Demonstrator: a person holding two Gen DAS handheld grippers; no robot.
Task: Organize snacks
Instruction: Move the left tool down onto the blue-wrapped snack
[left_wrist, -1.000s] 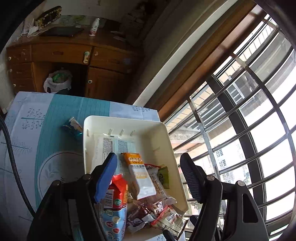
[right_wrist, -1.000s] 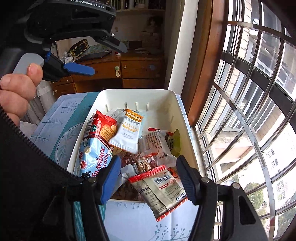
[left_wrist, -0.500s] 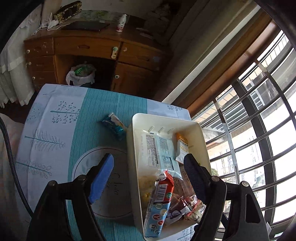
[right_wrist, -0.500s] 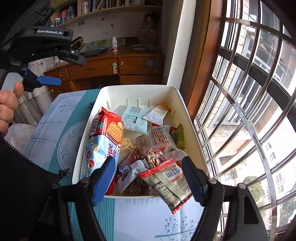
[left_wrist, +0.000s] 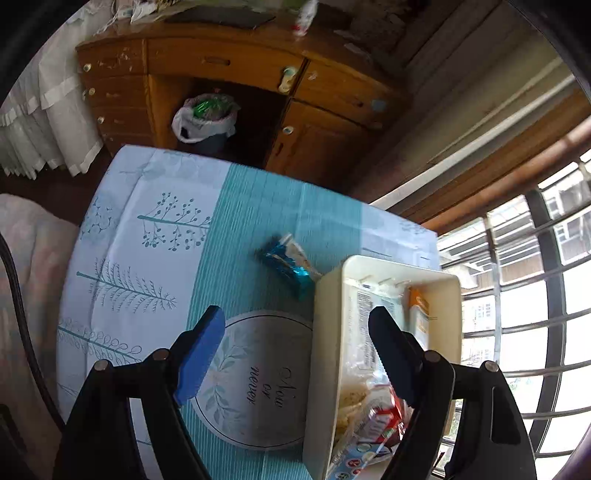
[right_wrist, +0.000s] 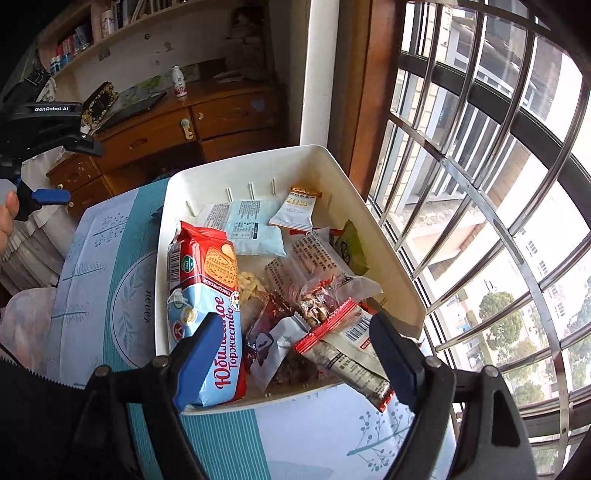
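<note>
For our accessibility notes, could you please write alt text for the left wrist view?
The left claw hangs open and empty over a teal and white tablecloth, its jaws having just widened. One blue snack packet lies loose on the cloth beside a cream bin already holding snacks. A wooden desk and a barred window stand behind.

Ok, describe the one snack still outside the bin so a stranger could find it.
Start at the white bin on the teal tablecloth. Just off its far left corner lies a small shiny blue wrapper, alone on the cloth; every other snack sits inside the bin.
</note>
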